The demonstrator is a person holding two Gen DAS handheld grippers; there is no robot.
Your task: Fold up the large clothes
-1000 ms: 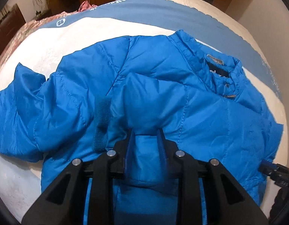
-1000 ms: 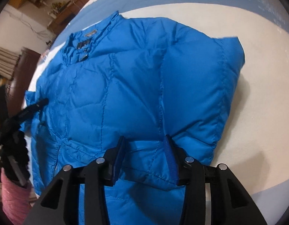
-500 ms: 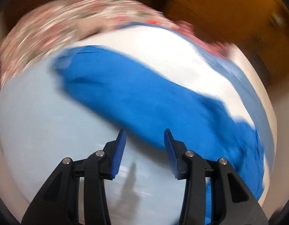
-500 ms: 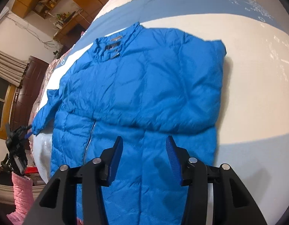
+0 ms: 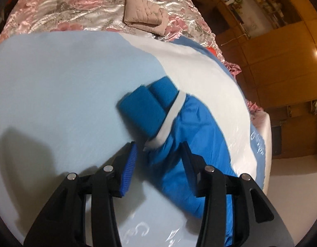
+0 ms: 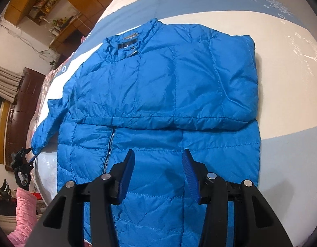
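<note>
With both sets of jaws open and empty, the soft, puffy, slippery blue jacket (image 6: 162, 94) on the bed (image 6: 282, 94) is best taken by the outstretched sleeve's cuff (image 5: 146, 111), just ahead of the left gripper (image 5: 158, 154); the right gripper (image 6: 158, 162) hovers over the hem.

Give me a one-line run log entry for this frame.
stage: sleeve fold | item: blue quilted puffer jacket, one sleeve folded across chest | left claw: open around other sleeve's cuff, not gripping | right claw: open above hem
</note>
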